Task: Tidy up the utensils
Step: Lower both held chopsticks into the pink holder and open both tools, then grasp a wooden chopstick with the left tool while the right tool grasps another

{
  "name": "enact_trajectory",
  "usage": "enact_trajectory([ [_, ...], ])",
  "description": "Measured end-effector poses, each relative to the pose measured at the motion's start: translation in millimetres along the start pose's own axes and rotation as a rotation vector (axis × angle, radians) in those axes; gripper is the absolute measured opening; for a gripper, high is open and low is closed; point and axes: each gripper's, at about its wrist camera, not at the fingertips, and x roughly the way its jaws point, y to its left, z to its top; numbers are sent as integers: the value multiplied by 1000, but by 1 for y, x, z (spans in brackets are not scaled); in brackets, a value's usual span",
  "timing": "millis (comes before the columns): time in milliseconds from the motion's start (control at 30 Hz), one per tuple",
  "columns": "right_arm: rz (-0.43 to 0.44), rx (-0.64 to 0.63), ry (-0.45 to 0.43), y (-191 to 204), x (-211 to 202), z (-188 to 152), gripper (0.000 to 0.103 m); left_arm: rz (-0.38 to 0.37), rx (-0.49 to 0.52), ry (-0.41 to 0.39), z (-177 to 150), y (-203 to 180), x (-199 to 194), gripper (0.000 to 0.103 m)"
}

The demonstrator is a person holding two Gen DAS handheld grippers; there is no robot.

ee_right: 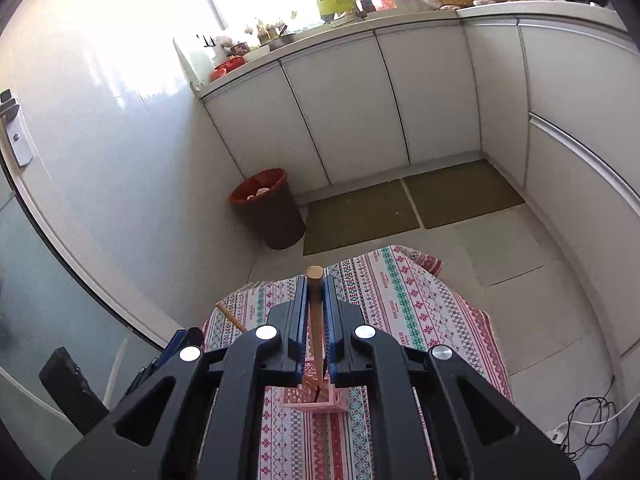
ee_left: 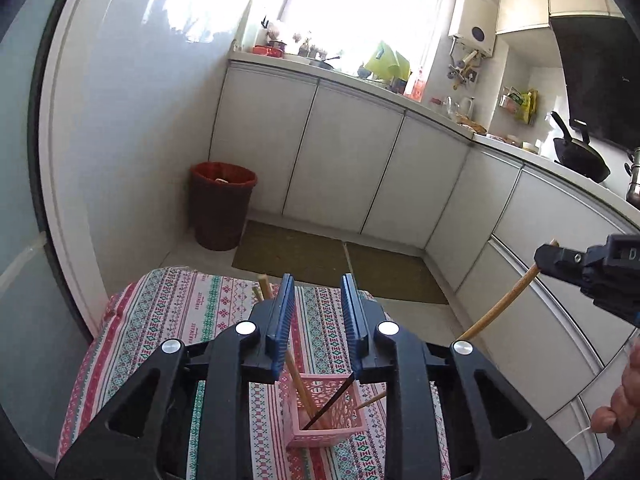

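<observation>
A: Your right gripper (ee_right: 316,280) is clamped on a wooden chopstick (ee_right: 315,312), held upright between the blue pads, its lower end dipping into the pink basket (ee_right: 316,402).

B: And the left?

A: Your left gripper (ee_left: 316,280) hangs above the same pink basket (ee_left: 326,420) with jaws apart and nothing between them. The basket stands on the table under a patterned cloth (ee_left: 172,312). It holds a dark chopstick (ee_left: 330,406) and pale ones leaning against its walls.
</observation>
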Motion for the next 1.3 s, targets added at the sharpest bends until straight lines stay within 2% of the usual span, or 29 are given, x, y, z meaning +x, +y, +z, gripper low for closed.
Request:
enact_trajectory([
  [67, -15, -8, 3, 2, 7, -4, 8, -2, -17, -2, 5, 3, -5, 31],
  [300, -37, -24, 39, 10, 34, -15, 10, 11, -37, 0, 8, 10, -8, 33],
  [333, -41, -24, 44, 10, 39, -17, 14, 13, -32, 8, 7, 9, -7, 33],
  [367, -46, -24, 54, 10, 42, -19, 24, 16, -26, 13, 5, 7, -6, 33],
  [433, -49, -25, 87, 8, 51, -24, 33, 18, -12, 19, 5, 2, -4, 35],
  [500, -66, -30, 104, 6, 54, -29, 33, 20, -1, 17, 5, -1, -5, 37],
  [567, -80, -40, 110, 5, 54, -32, 34, 21, 5, 13, 5, -4, -7, 45],
  [700, -111, -66, 94, 3, 48, -41, 40, 30, 30, 23, 3, -9, -8, 48],
  [767, -129, -80, 82, 1, 43, -45, 47, 35, 42, 38, 0, -13, -8, 58],
  [867, -164, -89, 62, -6, 35, -55, 56, 41, 75, 60, -8, -20, -9, 65],
  [900, -177, -90, 60, -10, 32, -59, 58, 42, 89, 71, -11, -22, -9, 66],
  [967, -200, -85, 69, -20, 29, -68, 67, 45, 120, 106, -20, -29, -6, 82],
  [1000, -209, -77, 75, -25, 28, -72, 69, 46, 128, 117, -24, -31, -6, 86],
  [1067, -229, -51, 90, -40, 24, -82, 80, 38, 144, 143, -33, -36, -4, 96],
  [1167, -263, -11, 104, -65, 18, -99, 88, 22, 211, 236, -49, -49, 6, 96],
  [1300, -315, 34, 144, -102, 11, -122, 89, 6, 287, 332, -74, -63, 17, 96],
])
